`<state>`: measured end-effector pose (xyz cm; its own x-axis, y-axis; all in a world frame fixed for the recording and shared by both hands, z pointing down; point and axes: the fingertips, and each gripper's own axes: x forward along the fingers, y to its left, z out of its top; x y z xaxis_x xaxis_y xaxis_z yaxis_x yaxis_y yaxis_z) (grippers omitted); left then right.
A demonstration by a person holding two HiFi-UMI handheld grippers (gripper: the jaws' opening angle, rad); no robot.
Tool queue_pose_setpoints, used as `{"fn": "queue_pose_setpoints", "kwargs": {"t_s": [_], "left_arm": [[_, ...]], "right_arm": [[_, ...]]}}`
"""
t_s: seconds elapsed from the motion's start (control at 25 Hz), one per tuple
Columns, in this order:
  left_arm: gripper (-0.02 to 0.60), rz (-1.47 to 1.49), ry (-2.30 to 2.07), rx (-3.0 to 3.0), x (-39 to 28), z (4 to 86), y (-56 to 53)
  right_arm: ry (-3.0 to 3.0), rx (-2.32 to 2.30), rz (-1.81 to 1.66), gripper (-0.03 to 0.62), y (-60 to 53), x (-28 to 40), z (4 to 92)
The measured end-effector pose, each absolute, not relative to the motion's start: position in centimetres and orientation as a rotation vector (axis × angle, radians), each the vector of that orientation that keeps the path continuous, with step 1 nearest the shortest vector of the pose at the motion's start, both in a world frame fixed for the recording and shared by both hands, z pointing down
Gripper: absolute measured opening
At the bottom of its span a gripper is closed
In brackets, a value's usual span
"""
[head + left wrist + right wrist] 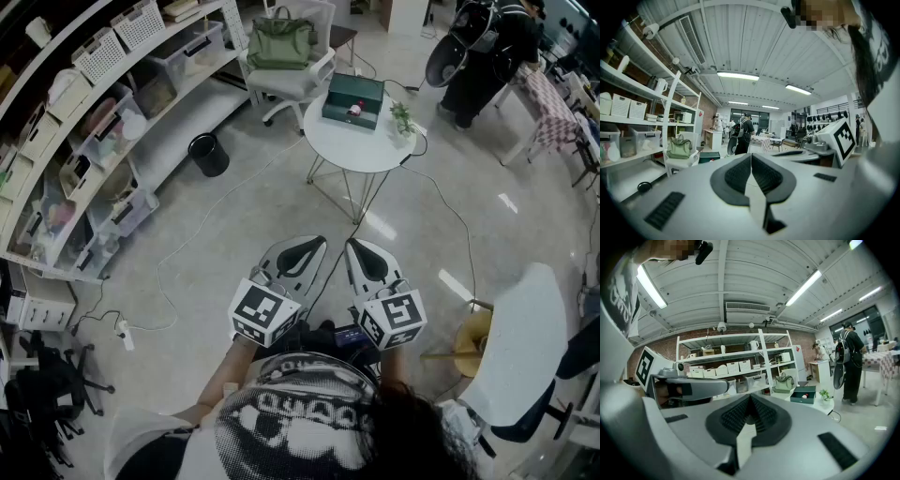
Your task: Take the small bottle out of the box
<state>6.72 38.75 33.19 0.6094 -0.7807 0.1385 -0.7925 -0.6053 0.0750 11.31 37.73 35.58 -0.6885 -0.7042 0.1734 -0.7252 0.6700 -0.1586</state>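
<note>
Head view, looking steeply down. The left gripper and the right gripper are held side by side close to the person's body, near the bottom centre, pointing roughly level toward the far side of the room. In the left gripper view the jaws of the left gripper are closed pad against pad, with nothing between them. In the right gripper view the right gripper is likewise fully closed and empty.

The dark green box stands open on a round white table at far centre, well apart from both grippers. The small bottle lies inside the box, and shows as a pale and red spot. A small potted plant stands just right of the box on the same table. Beyond the table's left side is a white chair bearing a green bag. Shelving runs along the left, with a black bin on the floor beside it.
</note>
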Motion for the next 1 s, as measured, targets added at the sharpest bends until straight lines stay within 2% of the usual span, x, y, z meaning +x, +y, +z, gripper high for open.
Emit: {"fn": "queue_pose_setpoints", "kwargs": {"t_s": [0.6, 1.0], "left_arm": [[0.014, 0.170, -1.344, 2.675, 9.2, 34.1, 39.4], [0.014, 0.212, -1.364, 2.683, 8.8, 34.2, 36.7]], "right_arm": [[-2.784, 1.166, 0.314, -0.003, 38.4, 14.1, 36.6], [-2.805, 1.144, 0.330, -0.003, 36.0, 13.6, 36.9]]}}
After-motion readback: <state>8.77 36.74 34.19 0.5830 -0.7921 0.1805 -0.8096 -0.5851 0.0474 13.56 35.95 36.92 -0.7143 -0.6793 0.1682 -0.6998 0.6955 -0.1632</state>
